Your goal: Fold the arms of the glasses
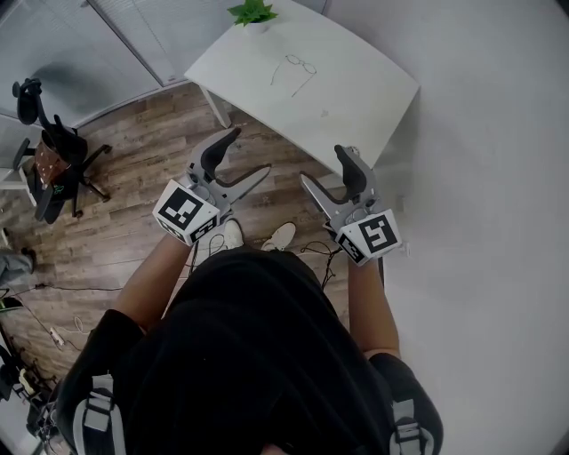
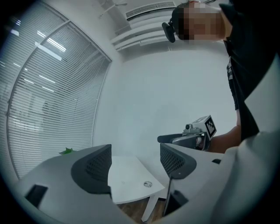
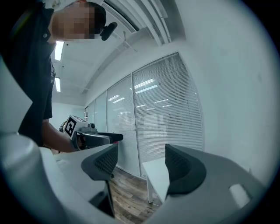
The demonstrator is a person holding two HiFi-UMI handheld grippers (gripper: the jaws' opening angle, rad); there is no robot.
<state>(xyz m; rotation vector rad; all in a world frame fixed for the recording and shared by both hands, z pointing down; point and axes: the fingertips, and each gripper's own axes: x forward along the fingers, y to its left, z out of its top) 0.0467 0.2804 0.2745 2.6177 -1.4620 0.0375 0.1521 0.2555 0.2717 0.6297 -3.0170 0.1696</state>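
- Person in a black shirt (image 1: 249, 355) holds left tongs (image 1: 251, 153) and right tongs (image 1: 322, 165) level above the wood floor (image 1: 133, 213), both wide open and empty.
- Glasses (image 1: 300, 64) lie unfolded on the white bench (image 1: 364, 98), near a green plant (image 1: 252, 11), well apart from the tongs.

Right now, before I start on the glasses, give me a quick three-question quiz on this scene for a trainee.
1. True or false: the glasses lie on the white table.
2. Multiple choice: how many of the two hand-held grippers hold something? A none; B one; C both.
3. Fill in: at the table's far edge stands a green ____.
Key: 1 true. 2 A: the left hand-held gripper and the right hand-held gripper are both open and empty, short of the table. 3 plant.
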